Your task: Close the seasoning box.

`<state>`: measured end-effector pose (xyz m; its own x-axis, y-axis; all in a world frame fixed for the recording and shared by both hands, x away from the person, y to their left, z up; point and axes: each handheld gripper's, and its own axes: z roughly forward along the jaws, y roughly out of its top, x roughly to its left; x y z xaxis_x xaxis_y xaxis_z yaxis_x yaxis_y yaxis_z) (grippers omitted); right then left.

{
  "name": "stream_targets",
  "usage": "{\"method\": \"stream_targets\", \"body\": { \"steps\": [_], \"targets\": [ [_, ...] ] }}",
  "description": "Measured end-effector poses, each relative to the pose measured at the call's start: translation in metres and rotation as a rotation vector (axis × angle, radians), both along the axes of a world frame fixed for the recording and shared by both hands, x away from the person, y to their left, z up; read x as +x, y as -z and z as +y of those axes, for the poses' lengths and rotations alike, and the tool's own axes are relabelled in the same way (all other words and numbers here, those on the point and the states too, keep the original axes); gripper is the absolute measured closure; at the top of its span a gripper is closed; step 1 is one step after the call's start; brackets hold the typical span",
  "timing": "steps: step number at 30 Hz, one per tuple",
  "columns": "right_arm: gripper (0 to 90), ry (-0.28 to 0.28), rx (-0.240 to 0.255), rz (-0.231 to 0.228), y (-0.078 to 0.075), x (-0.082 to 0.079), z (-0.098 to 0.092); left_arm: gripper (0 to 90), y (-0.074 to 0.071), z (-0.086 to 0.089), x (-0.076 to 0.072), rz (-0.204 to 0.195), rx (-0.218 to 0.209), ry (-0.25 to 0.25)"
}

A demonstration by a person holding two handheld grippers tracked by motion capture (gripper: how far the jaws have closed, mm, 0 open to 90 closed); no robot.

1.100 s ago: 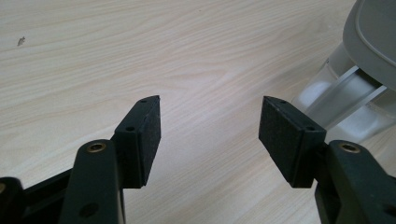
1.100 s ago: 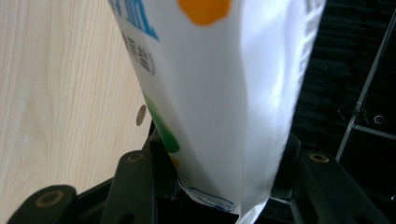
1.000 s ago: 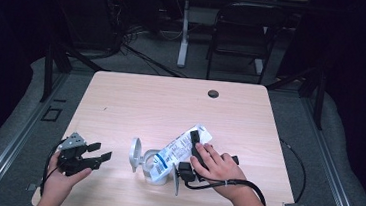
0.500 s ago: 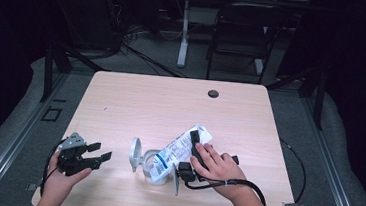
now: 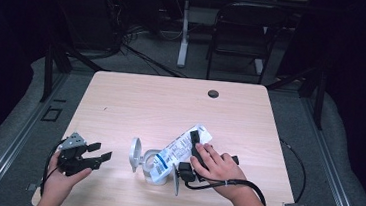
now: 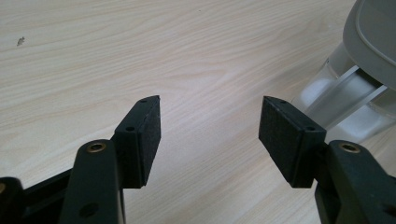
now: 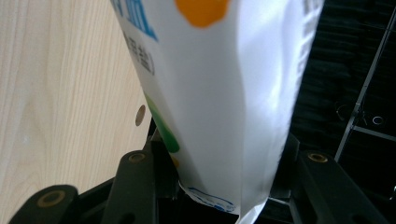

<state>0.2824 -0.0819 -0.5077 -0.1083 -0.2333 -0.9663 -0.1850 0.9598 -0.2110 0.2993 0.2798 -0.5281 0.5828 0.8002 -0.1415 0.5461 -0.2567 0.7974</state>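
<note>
Main risk, as I judge it: the white pouch (image 5: pixel 181 148) is tipped down w/ its mouth at the clear container (image 5: pixel 158 167), so if the grip slips or the tilt steepens the contents could dump too fast or miss the rim & spill on the counter (image 5: pixel 160 106). Container isn't braced by anything; a nudge from the pouch could slide or tip it. Its hinged grey lid (image 5: pixel 136 155) stands open on the left side, could get knocked too.

Right gripper (image 5: pixel 192 156): jaws about half spread, clamped on the pouch body, pads pressing both faces (right gripper view). Left gripper (image 5: pixel 97 155): jaws wide apart, nothing between them, hovering low over bare counter, near the container but apart from it.
</note>
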Motion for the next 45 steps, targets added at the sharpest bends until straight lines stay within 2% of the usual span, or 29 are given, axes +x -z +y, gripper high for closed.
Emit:
{"method": "stream_targets", "body": {
  "steps": [45],
  "targets": [
    [57.5,-0.006,-0.022,-0.012,-0.0023,-0.0006,0.0006,39.3,0.0003,0.0009,0.0001,0.004,0.001,-0.003]
  ]
}}
